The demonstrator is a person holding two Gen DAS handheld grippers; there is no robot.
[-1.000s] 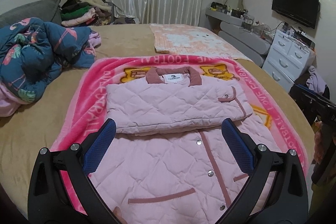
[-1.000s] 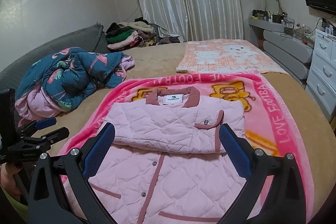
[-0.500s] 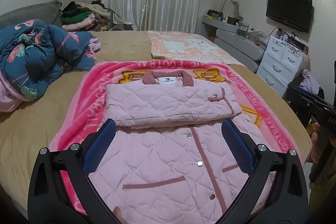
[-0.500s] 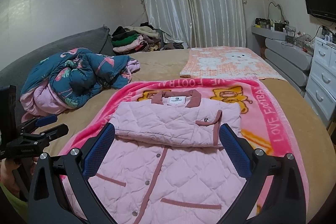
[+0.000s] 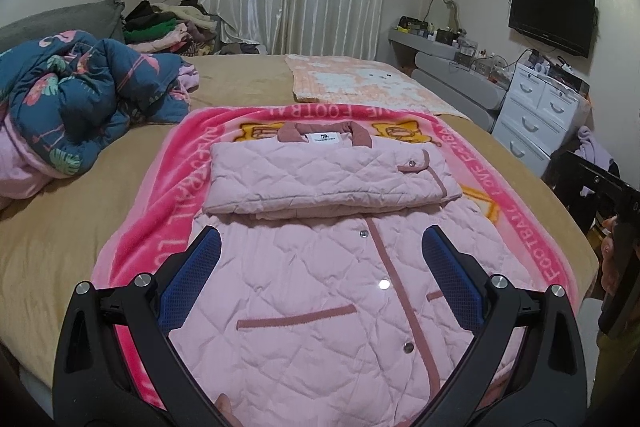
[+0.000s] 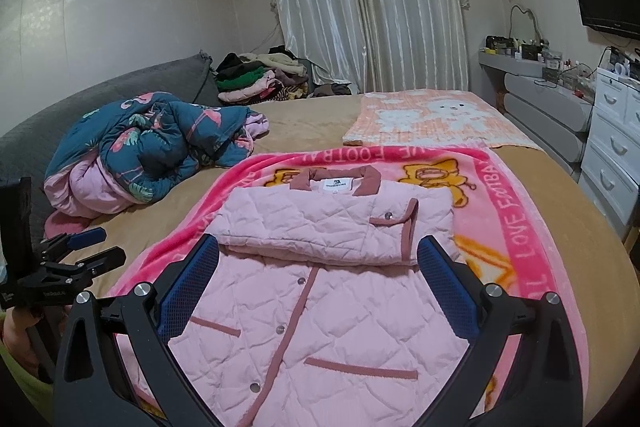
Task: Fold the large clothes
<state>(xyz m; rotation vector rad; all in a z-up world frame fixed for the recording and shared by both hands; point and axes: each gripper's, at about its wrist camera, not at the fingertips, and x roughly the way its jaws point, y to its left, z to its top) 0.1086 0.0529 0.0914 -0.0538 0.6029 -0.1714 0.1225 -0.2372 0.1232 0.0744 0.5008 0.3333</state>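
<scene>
A pink quilted jacket (image 5: pixel 320 291) lies flat on a bright pink blanket (image 5: pixel 168 195) on the bed. Its sleeves are folded across the chest into a band (image 5: pixel 320 183) below the collar. It also shows in the right wrist view (image 6: pixel 320 327). My left gripper (image 5: pixel 320 255) is open and empty, above the jacket's lower half. My right gripper (image 6: pixel 320 263) is open and empty, held above the same part. The left gripper also shows at the left edge of the right wrist view (image 6: pixel 76 255).
A crumpled blue flamingo quilt (image 5: pixel 76 99) lies at the left of the bed. An orange bear blanket (image 5: pixel 360 83) lies at the far end. A pile of folded clothes (image 6: pixel 260 75) stands by the curtain. White drawers (image 5: pixel 536 115) stand on the right.
Both grippers have pulled back and up from the jacket, so more of its lower half shows. The jacket has not moved. Both stay open.
</scene>
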